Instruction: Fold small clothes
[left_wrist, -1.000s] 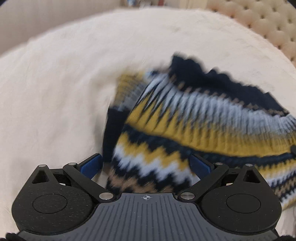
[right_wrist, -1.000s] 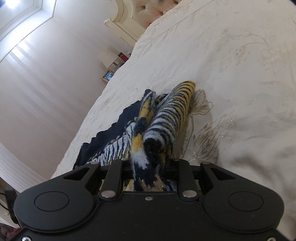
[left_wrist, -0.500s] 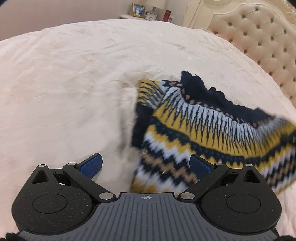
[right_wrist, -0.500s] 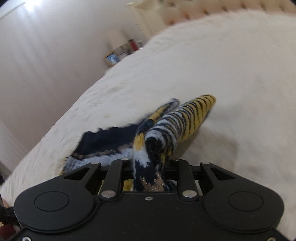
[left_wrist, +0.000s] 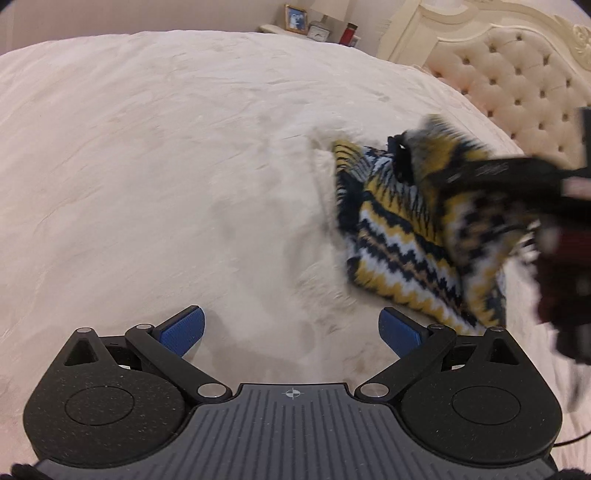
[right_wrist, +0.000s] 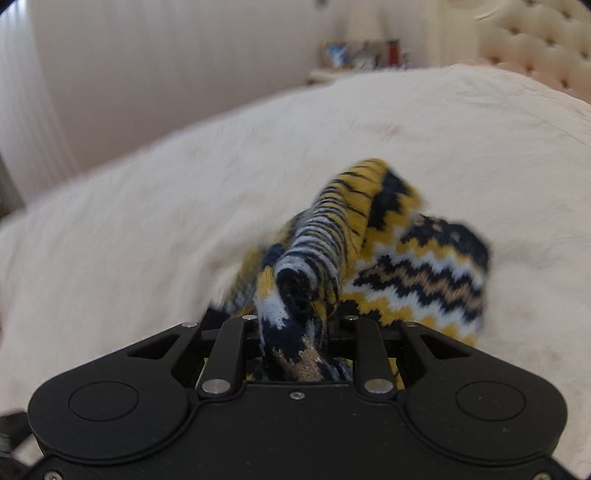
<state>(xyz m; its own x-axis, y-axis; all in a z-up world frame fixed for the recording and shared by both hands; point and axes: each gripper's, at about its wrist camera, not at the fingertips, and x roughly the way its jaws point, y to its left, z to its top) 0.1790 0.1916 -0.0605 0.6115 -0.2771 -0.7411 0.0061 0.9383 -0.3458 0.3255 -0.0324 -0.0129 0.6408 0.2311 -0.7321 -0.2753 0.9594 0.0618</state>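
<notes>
The navy, mustard and white zigzag-knit garment (left_wrist: 402, 236) lies bunched on the cream quilted bedspread (left_wrist: 166, 166), to the right of the left gripper (left_wrist: 291, 328), whose blue-padded fingers (left_wrist: 183, 330) stand wide apart over bare cover and hold nothing. The right gripper (right_wrist: 295, 332) is clamped on a gathered fold of the same knit, which rises from between its black fingers and drapes forward onto the bed. In the left view that tool shows as a blurred dark shape above the garment. A cream tufted headboard (left_wrist: 517, 81) stands behind.
</notes>
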